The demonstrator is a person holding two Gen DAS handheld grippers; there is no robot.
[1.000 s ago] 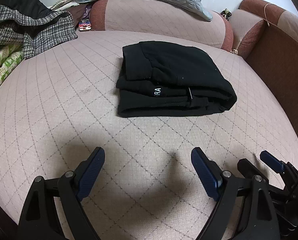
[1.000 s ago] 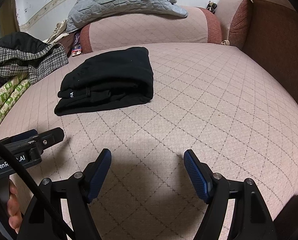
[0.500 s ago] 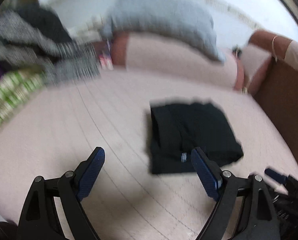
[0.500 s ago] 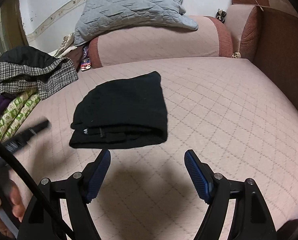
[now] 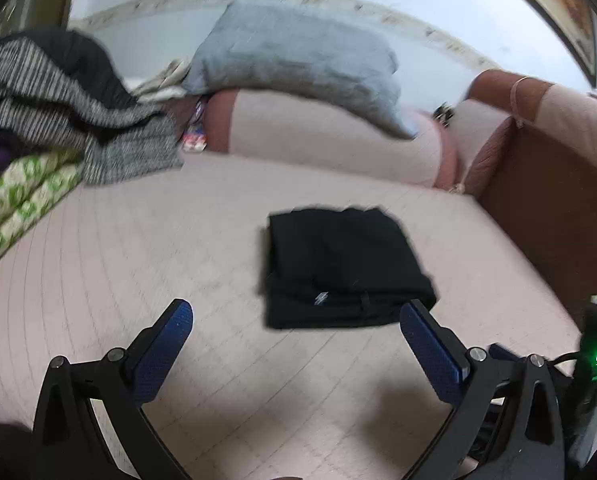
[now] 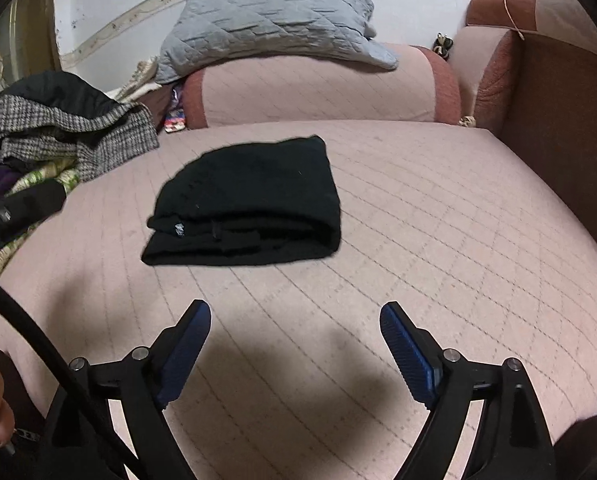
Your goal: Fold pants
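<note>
So both of my grippers are hanging above the pink quilted mattress cover with the diamond stitching point(image 6: 438, 208), and neither one is holding anything. My left gripper point(image 5: 294, 328) has its blue-padded fingers point(image 5: 166, 344) spread wide, nothing between them. Same deal with my right gripper point(image 6: 294, 328), spread wide and gripping nothing.

The black pants point(image 6: 246, 208) sit folded into a chunky rectangle in the middle of the mattress, well ahead of both sets of fingertips and not touching either. In the left view, which is a bit blurry, the bundle point(image 5: 342, 268) lies ahead and slightly to the right.

Behind it there's a pink bolster with reddish-brown ends point(image 6: 318, 88) with a grey quilted pillow point(image 6: 270, 20) lying on top. Off to the left is a heap of clothes with a houndstooth garment point(image 6: 70, 132) on it.
</note>
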